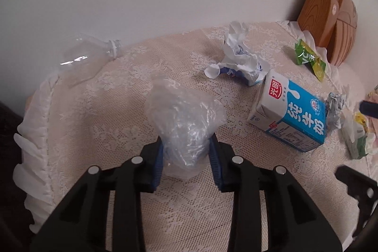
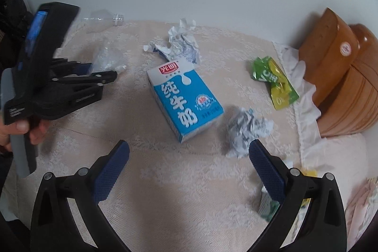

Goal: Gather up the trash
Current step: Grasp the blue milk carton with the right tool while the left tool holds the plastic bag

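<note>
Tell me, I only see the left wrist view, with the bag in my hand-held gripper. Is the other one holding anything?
Observer: No. The right hand-held gripper is open, with only cloth between its pads.
Operator: What trash is closest to it?
Observer: A paper ball, just beside its right finger and next to the milk carton.
Operator: Can you see who holds my gripper?
Observer: Only a hand, wrapped round the handle of the left hand-held gripper.
</note>
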Motion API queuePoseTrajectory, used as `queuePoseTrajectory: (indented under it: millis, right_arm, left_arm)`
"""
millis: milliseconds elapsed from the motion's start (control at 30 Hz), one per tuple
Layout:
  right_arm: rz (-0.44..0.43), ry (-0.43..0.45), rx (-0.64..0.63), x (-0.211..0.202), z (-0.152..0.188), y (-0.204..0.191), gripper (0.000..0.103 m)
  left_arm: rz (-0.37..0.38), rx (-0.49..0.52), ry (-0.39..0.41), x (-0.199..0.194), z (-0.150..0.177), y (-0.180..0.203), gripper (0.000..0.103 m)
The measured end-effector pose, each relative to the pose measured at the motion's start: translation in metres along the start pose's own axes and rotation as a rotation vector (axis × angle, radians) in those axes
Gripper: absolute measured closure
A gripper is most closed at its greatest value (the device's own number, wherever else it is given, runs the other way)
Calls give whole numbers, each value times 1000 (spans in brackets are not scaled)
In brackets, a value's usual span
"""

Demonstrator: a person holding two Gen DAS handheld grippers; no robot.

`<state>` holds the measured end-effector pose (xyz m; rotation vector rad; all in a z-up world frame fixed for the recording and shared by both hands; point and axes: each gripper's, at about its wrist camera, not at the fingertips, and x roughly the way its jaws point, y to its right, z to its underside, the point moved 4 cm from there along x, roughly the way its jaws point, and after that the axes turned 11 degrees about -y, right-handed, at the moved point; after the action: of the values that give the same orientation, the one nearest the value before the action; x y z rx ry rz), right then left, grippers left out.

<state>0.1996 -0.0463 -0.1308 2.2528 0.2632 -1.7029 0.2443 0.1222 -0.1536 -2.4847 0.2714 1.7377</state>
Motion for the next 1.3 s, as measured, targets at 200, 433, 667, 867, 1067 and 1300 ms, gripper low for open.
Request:
queuePoseTrajectory:
  millis: [200, 433, 667, 867, 1067, 1300]
  right_arm:
    - [-2, -105, -64, 50, -43, 5, 3]
    - [-104, -158, -43, 71, -57, 4, 18]
    - [-178, -143, 72, 55, -37, -1, 26]
    - [-295, -35, 253, 9, 30, 4, 27]
    - [-330, 0, 452, -23, 121, 6, 30]
    - [-280, -59, 537, -33, 201, 9, 33]
  left_arm:
    - [-1, -12, 33, -31, 20, -14, 70]
    - [11, -59, 16, -42, 45, -25, 70]
    - [18, -53, -13, -43, 66, -19, 70]
    - [61, 12, -18, -58, 91, 5, 70]
    - [97, 120, -76, -63, 132, 49, 70]
    - [140, 237, -146, -69, 183, 95, 70]
